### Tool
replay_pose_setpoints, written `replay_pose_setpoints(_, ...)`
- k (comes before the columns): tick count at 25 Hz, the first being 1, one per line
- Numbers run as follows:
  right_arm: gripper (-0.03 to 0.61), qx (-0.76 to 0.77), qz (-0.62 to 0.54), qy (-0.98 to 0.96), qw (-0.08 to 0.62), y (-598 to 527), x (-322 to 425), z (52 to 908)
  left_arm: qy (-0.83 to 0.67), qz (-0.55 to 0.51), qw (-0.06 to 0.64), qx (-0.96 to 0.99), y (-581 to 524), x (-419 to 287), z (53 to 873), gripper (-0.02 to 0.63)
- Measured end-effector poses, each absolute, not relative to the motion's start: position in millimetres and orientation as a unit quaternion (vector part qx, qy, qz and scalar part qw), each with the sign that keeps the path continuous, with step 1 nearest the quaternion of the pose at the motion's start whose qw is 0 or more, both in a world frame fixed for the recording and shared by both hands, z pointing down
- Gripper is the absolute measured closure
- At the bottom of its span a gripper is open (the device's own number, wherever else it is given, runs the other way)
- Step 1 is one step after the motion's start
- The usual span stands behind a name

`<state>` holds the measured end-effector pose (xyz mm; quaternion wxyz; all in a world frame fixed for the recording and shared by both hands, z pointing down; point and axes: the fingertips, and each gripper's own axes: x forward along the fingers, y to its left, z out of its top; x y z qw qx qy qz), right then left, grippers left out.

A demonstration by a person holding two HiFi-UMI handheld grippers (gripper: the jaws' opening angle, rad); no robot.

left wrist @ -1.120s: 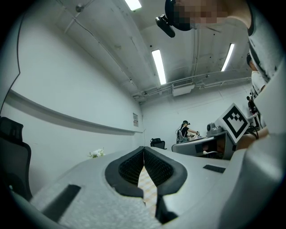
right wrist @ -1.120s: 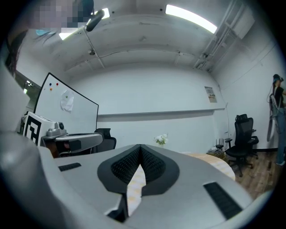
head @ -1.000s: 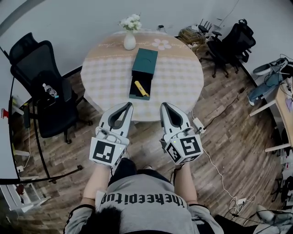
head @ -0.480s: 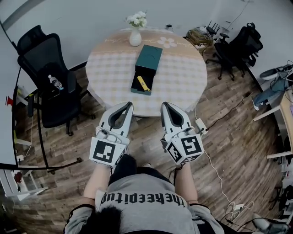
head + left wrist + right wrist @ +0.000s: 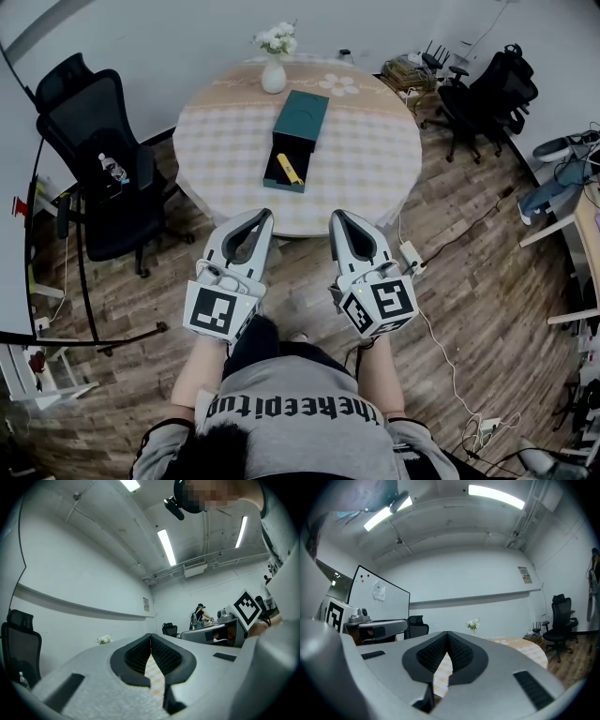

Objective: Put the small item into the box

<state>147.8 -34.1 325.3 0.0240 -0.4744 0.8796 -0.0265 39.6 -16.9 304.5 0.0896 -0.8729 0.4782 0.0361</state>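
A dark green box [image 5: 286, 173] lies open on the round checked table [image 5: 366, 164], its lid [image 5: 301, 115] folded away behind it. A small yellow item [image 5: 290, 169] rests inside the box. Both grippers hang in front of the person's body, short of the table's near edge. My left gripper [image 5: 265, 215] is shut and holds nothing; its tips meet in the left gripper view [image 5: 150, 635]. My right gripper [image 5: 332, 216] is likewise shut and empty, tips touching in the right gripper view [image 5: 446, 633].
A white vase of flowers [image 5: 274, 58] stands at the table's far side. A black office chair [image 5: 103, 178] is at the left, another [image 5: 483, 94] at the back right. A white cable [image 5: 450, 361] runs over the wooden floor at the right.
The view has shifted slightly, so the table and box sit a little differently in frame. Both grippers stay shut in the same place before the body.
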Motion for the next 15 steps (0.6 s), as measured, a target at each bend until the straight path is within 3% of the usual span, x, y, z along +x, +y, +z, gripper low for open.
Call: replay_pose_setpoints(15, 0.572, -0.466, -0.029, 0.884, 0.034, -37.6, 153.2, 324.1, 0.487, 0.030, 0.092, -0.868, -21.3, 46.3, 300.3, 0.597)
